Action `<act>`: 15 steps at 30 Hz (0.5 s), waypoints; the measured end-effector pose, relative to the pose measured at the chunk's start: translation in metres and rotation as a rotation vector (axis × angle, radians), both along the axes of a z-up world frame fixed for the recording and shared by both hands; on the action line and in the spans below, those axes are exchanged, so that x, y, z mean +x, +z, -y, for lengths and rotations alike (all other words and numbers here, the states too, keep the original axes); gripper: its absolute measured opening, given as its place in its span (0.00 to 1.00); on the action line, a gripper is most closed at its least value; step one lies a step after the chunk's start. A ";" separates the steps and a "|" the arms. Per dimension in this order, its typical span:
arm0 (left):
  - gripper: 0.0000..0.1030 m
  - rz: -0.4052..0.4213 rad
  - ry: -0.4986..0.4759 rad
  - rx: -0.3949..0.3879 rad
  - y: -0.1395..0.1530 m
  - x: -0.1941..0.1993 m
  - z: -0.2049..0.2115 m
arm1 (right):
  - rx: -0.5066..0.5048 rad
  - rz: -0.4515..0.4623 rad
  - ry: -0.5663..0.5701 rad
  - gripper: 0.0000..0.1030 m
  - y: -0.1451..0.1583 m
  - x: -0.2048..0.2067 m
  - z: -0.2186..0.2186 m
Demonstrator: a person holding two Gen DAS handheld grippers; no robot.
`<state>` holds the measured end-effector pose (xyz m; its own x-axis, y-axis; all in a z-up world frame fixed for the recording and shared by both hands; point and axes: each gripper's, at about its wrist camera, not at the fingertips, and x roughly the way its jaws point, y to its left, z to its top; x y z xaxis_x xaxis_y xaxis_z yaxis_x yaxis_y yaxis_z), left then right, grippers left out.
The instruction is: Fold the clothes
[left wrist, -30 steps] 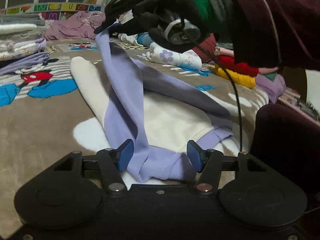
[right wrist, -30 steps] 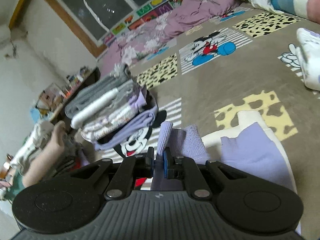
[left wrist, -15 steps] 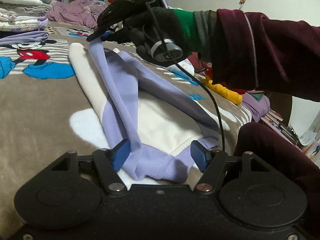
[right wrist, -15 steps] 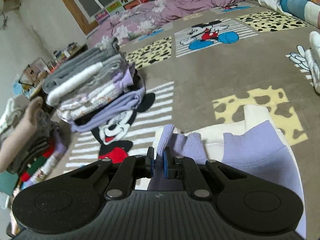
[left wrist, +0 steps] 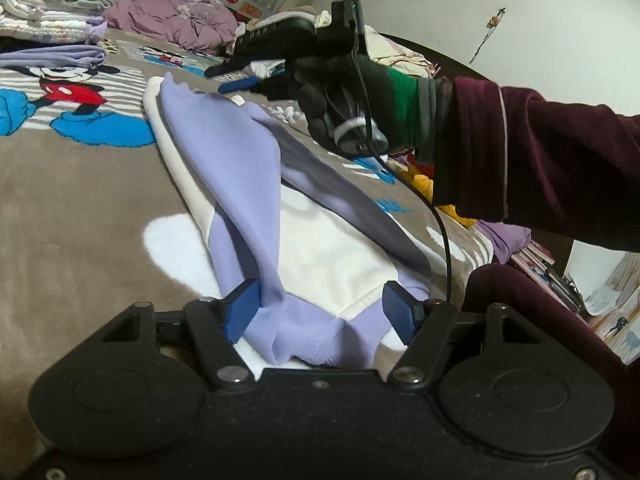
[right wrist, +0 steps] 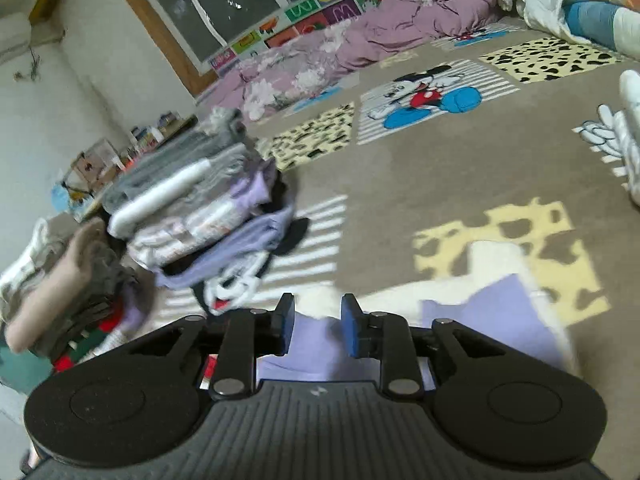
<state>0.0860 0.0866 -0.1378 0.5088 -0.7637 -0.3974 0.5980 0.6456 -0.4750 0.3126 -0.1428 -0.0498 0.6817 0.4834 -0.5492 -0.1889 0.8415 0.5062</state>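
Blanket (left wrist: 80, 200): spread across the frame, cartoon-printed.
Sweatshirt (left wrist: 320, 256): lilac and cream, laid centre frame on the blanket.
Left gripper (left wrist: 320, 312): held agape, lilac hem between the pads, unpressed.
Right gripper (right wrist: 316, 322): jaws just opened, cuff released, lilac cloth below.

I'm looking into a lived-in bedroom at home — the work surface is a brown plush cartoon-mouse blanket (right wrist: 420, 184) spread over a bed. A stack of folded grey, white and lilac clothes (right wrist: 200, 208) sits on it, a rumpled mauve floral quilt (right wrist: 360, 52) lies along the far edge, and a dark window with a wooden frame (right wrist: 224, 4) sits behind — above a strip of colourful alphabet tiles (right wrist: 304, 20).
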 end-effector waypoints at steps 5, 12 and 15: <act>0.66 -0.006 0.001 -0.002 -0.001 0.001 0.000 | -0.049 -0.050 0.067 0.32 -0.018 0.006 -0.002; 0.66 -0.038 -0.006 -0.015 0.001 0.002 -0.003 | -0.068 -0.009 0.072 0.10 -0.018 0.002 -0.006; 0.66 -0.039 -0.018 0.001 0.005 -0.001 -0.004 | -0.113 -0.034 0.077 0.11 -0.022 0.006 -0.009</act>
<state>0.0855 0.0903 -0.1324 0.4790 -0.7723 -0.4173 0.5907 0.6352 -0.4976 0.3183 -0.1333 -0.0718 0.6254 0.4672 -0.6250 -0.2396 0.8773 0.4160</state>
